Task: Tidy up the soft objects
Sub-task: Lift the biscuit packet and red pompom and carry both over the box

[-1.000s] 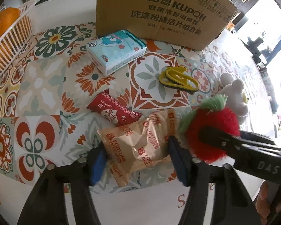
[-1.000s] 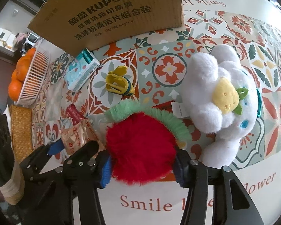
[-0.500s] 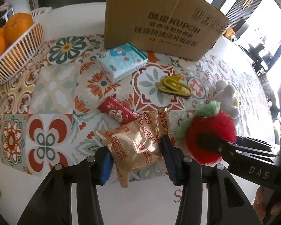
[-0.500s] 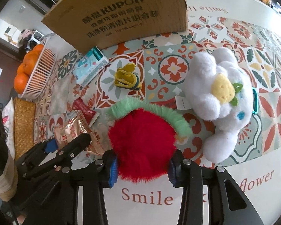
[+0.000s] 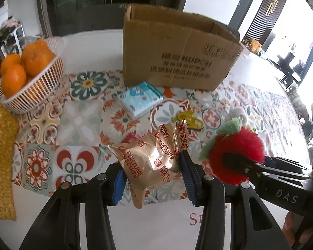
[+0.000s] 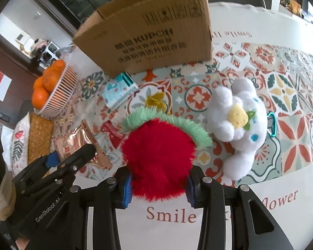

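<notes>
My left gripper (image 5: 151,166) is shut on a gold Fortune Biscuits packet (image 5: 135,158), which hangs above the patterned tablecloth (image 5: 79,123). My right gripper (image 6: 159,185) has its blue pads sunk into a red furry plush with a green tuft (image 6: 158,150); its jaws are still closing, and the plush is lifted off the cloth. The left wrist view shows the same plush (image 5: 237,145) to the right of the packet. A white flower plush (image 6: 235,114) lies on the cloth to the right. An open cardboard box (image 5: 177,52) stands at the back.
A blue tissue pack (image 5: 139,100), a yellow clip (image 5: 189,120) and a red sachet (image 6: 110,129) lie in front of the box. A white basket (image 5: 37,91) with oranges stands at the back left, beside a woven mat (image 5: 2,156). A teal carabiner (image 6: 271,125) lies by the white plush.
Both grippers have risen and tipped up. The packet and the red plush have come off the cloth with them. Both pairs of jaws have narrowed on what they hold.
</notes>
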